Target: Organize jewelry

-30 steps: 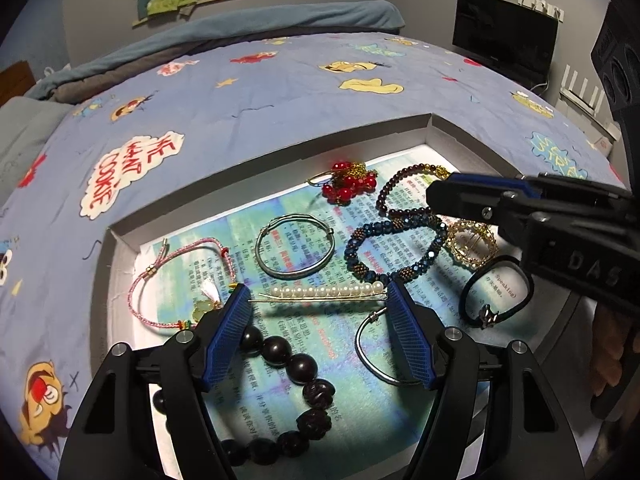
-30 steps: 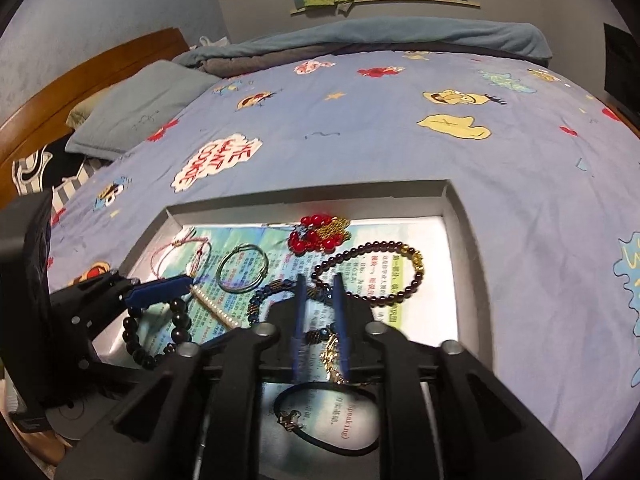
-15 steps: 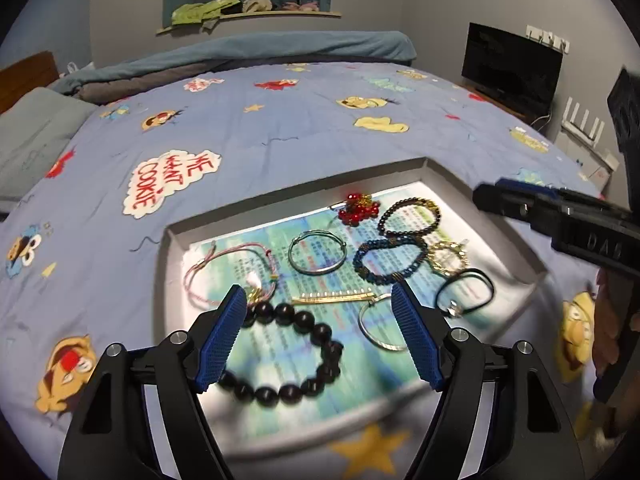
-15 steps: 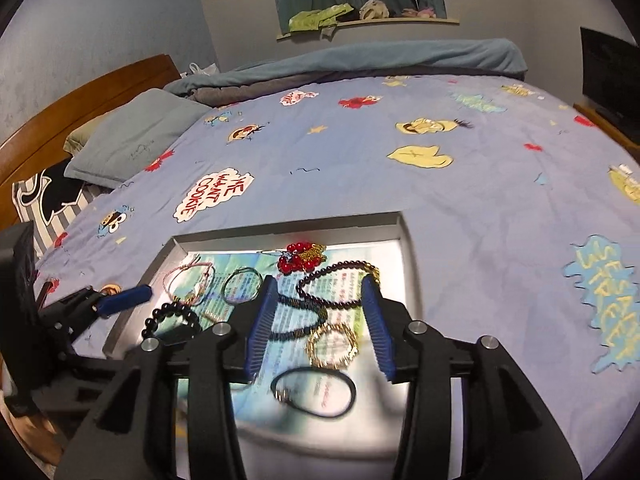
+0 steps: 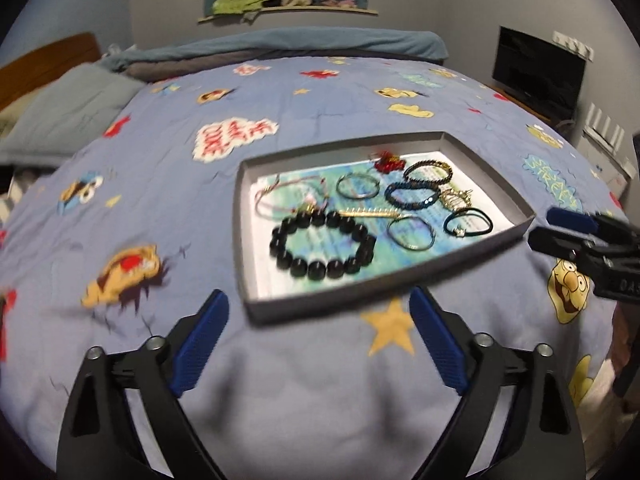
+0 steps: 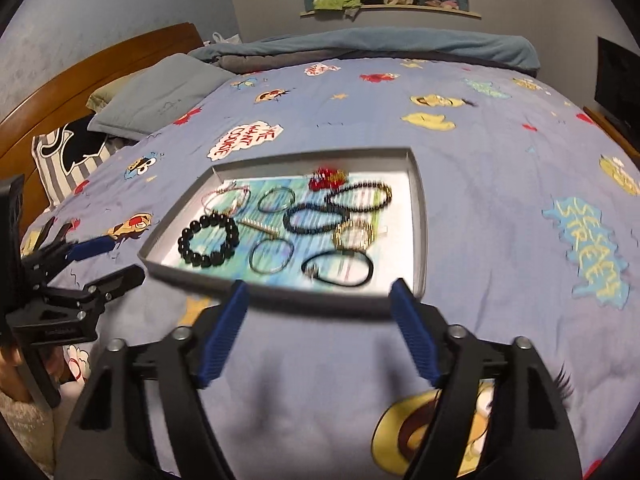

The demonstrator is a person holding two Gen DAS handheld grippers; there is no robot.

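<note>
Both sets of blue fingers were found spread wide and empty: the left gripper [image 5: 318, 334] and the right gripper [image 6: 320, 330] each hung over the bedspread [image 6: 500, 168], just short of the near wall of the grey tray [image 5: 400, 280]. A second earlier the left gripper had stood low inside the tray, straddling the pearl bar, and the right gripper's fingers had been nearly together over the blue bead bracelet and gold chain; half a second earlier both had risen and the right had opened. At inspection both were drawn back clear of the tray, carrying nothing. The jewelry lay wholly inside the tray on the printed liner, each piece apart or barely touching its neighbour: the black bead bracelet [image 5: 323, 246] at the near left, the pink cord bracelet [image 5: 286, 196] behind it, two thin bangles [image 5: 357, 185] [image 5: 411, 232], the pearl bar [image 5: 370, 213], the blue bead bracelet [image 5: 412, 196], a dark bead bracelet [image 5: 428, 171], a red bead cluster [image 5: 388, 164], a gold chain piece [image 5: 456, 199] and a black cord band [image 5: 468, 222] at the near right. Motion blur prevented closer reading of clasps. In my judgement the withdrawal of both empty tools from a laid-out tray indicated that arranging was finished or very nearly so.
</note>
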